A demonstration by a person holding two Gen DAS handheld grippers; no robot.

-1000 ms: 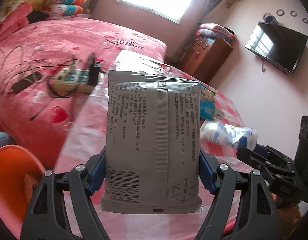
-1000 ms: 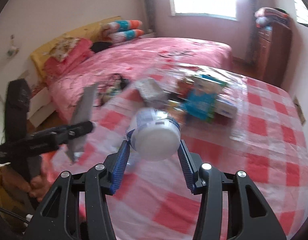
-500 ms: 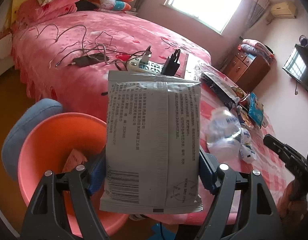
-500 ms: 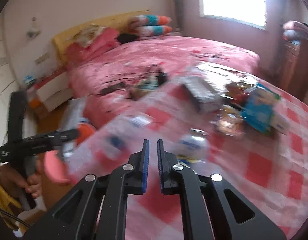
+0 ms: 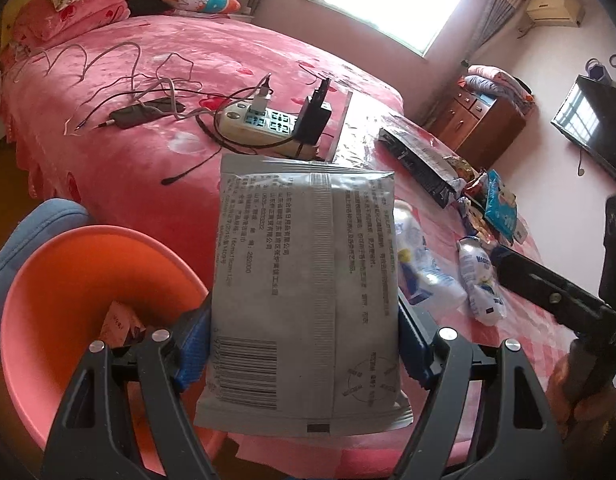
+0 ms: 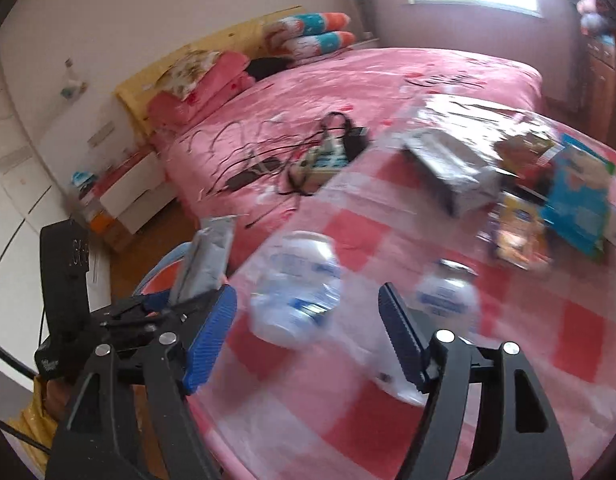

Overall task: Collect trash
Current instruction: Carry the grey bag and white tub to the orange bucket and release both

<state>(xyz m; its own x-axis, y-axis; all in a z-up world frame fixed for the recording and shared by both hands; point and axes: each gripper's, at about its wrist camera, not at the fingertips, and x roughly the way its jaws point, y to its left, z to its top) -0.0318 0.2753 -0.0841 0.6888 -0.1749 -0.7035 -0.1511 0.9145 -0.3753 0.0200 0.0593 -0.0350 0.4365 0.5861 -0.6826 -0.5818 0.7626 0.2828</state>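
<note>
Two pairs of tongs were in my views. My left tongs (image 5: 304,344) were clamped across a flat grey packet (image 5: 304,292), its printed back and barcode facing the camera; the blue pads pressed its side edges, and the packet hid most of each pad. It hung upright above the near edge of the bench (image 5: 520,344), beside an orange bin (image 5: 68,280) whose lower rim was cut off by the left tongs' frame. Something pale and boxy lay inside the bin, half covered; I could not tell what it was.

My right tongs (image 6: 308,332) had just been opening and stood wide apart, the pads touching nothing. A crushed clear bottle (image 6: 296,292) lay on the checked cloth of the bench (image 6: 528,360) ahead of the gap, badly smeared by motion blur, so I could not read its label or see whether it had a cap. A second small bottle (image 6: 448,292) lay just right of it, equally blurred. Farther back a heap of wrappers and a blue pack (image 6: 580,200) sat near the right edge of the picture, their outlines too soft to separate. In the left view the packet covered part of the crushed bottle.
</note>
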